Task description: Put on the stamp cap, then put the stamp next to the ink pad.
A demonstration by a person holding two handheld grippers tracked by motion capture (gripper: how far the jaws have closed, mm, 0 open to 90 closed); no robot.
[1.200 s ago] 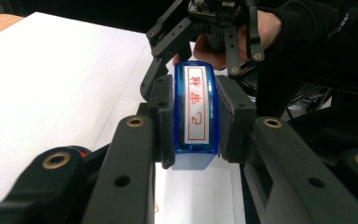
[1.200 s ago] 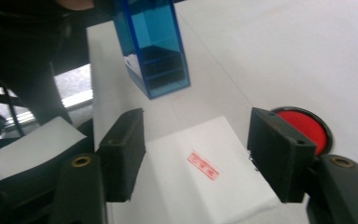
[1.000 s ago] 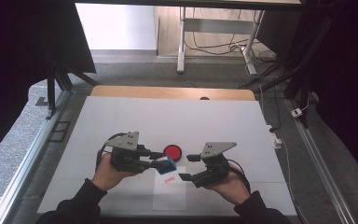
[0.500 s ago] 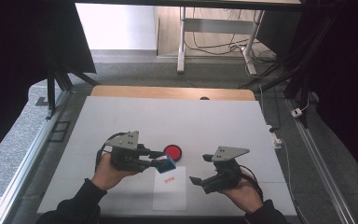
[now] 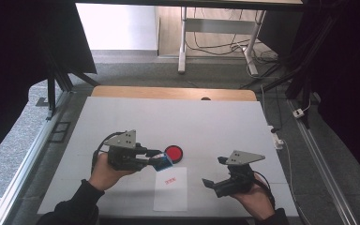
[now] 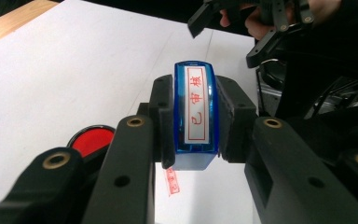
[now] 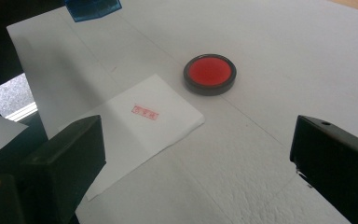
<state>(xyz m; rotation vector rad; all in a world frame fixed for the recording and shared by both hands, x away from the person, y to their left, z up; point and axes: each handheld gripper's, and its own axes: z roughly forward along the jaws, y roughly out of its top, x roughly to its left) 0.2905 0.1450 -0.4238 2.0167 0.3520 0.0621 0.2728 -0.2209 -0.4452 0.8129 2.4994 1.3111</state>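
My left gripper (image 5: 159,159) is shut on a blue stamp (image 5: 164,162), held just above the table beside a round red ink pad (image 5: 173,153). In the left gripper view the stamp (image 6: 196,112) sits squeezed between the jaws, its white label with red characters facing the camera. A white paper slip (image 5: 170,192) with a red imprint (image 5: 170,181) lies below the stamp. My right gripper (image 5: 213,171) hovers to the right of the paper; its jaws have just been opening and stand wide with nothing between them. The right gripper view looks across at the ink pad (image 7: 209,73) and the imprint (image 7: 145,111).
The white tabletop (image 5: 215,126) has a wooden strip along its far edge (image 5: 168,93). A metal rail (image 5: 23,173) runs along the left side. Cables and a small white box (image 5: 276,138) lie at the right edge.
My right gripper has drawn away from the paper to the right and toward the near edge, and its jaws have spread wide. The left gripper and stamp have stayed still.
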